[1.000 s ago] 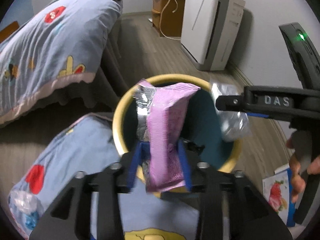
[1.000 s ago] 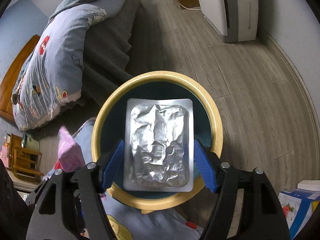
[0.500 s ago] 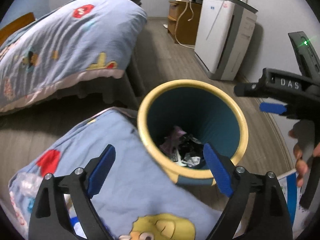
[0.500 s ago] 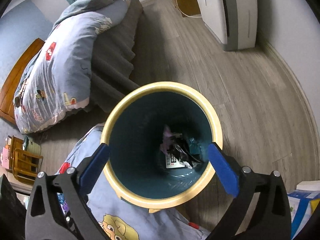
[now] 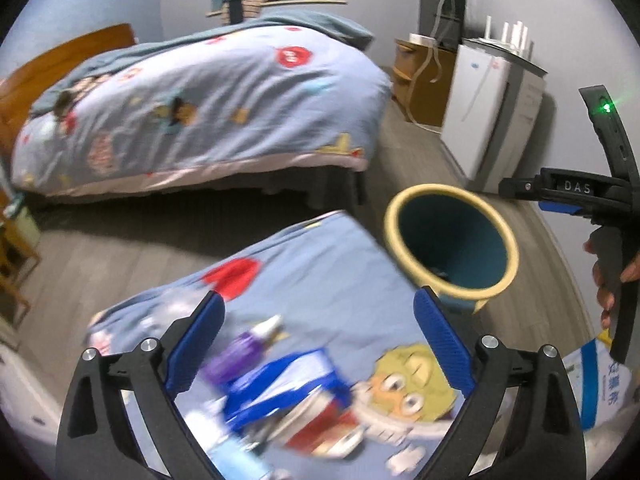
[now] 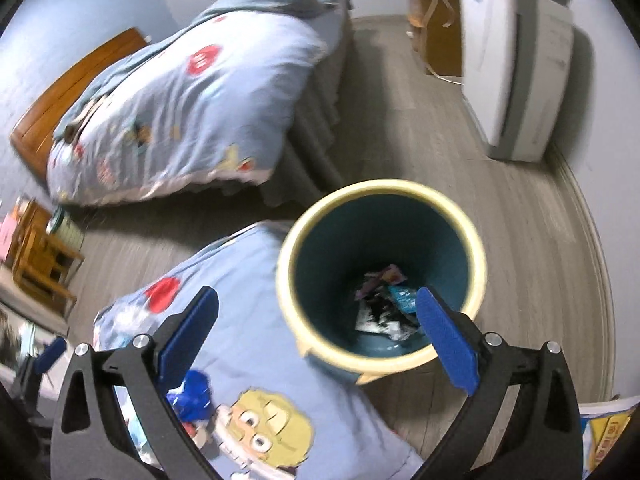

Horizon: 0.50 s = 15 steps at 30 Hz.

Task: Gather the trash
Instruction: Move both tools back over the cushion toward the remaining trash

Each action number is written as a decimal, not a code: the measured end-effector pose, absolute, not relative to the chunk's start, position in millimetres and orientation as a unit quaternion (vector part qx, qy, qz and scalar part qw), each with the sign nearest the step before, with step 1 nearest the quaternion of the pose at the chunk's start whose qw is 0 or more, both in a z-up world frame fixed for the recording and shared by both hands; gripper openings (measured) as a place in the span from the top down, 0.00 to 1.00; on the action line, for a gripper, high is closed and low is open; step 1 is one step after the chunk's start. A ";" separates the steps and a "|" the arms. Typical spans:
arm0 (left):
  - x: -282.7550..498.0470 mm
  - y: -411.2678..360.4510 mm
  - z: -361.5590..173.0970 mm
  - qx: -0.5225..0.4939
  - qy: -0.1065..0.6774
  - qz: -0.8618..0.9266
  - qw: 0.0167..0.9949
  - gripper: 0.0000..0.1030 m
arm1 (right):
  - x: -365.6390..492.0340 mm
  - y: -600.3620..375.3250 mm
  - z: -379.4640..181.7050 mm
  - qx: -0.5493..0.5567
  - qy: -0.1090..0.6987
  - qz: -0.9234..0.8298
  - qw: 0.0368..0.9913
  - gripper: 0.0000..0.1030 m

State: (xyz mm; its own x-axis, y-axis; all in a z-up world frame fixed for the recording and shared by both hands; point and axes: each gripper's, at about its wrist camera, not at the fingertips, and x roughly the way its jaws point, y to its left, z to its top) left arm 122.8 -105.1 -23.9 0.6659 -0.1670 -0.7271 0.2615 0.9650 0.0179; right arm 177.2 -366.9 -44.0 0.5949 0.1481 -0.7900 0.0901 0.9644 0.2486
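Note:
A yellow-rimmed, teal trash bin (image 5: 444, 189) (image 6: 384, 186) stands on the floor against a blue cartoon sheet (image 5: 320, 264) (image 6: 240, 280). Pink, black and foil wrappers (image 6: 384, 304) lie at its bottom. My left gripper (image 5: 318, 312) hovers over the sheet to the left of the bin, its jaws opening with nothing between them. Below it lie a blurred purple item (image 5: 240, 350) and a blue wrapper (image 5: 280, 384) (image 6: 192, 392). My right gripper (image 6: 318, 304) (image 5: 560, 196) is open and empty above the bin's near left rim.
A bed with a blue quilt (image 5: 200, 100) (image 6: 180, 100) fills the far left. A white appliance (image 5: 492, 112) (image 6: 516, 64) and a wooden cabinet (image 5: 416, 76) stand along the right wall. A wooden stool (image 6: 36, 256) is at the left; a printed box (image 5: 600, 384) lies at the right.
The left gripper let go of the pink wrapper and the right of the foil pack; both dropped into the bin. Both grippers opened wide, rose and drew back, the left swinging leftward over the sheet.

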 end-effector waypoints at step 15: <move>35.9 26.8 -36.3 0.011 0.409 -0.032 0.912 0.08 | 115.3 -247.2 -54.8 0.113 0.476 0.094 0.867 0.06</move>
